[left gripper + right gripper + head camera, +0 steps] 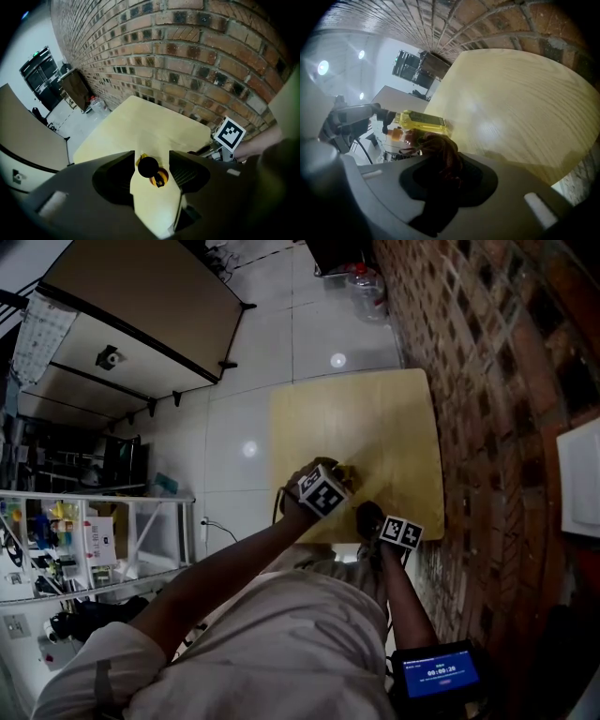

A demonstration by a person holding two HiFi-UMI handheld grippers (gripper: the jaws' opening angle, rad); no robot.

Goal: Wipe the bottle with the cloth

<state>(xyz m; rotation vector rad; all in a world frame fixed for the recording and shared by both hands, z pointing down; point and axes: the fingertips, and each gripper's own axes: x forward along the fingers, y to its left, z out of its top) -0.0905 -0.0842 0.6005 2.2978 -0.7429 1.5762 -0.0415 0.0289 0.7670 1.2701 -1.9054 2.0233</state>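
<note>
A small bottle of yellow liquid with an orange neck and a black cap stands on the pale wooden table. My left gripper points steeply down over it, jaws open, the cap between them with a gap on each side. In the right gripper view the bottle shows just beyond a dark reddish-brown cloth, bunched in my right gripper, which is shut on it. In the head view both grippers sit at the table's near edge, the left gripper beside the right gripper.
A brick wall runs along the table's right side. White tiled floor lies to the left and beyond, with a large desk, cluttered shelves and a plastic jug. A device with a blue screen hangs by my right arm.
</note>
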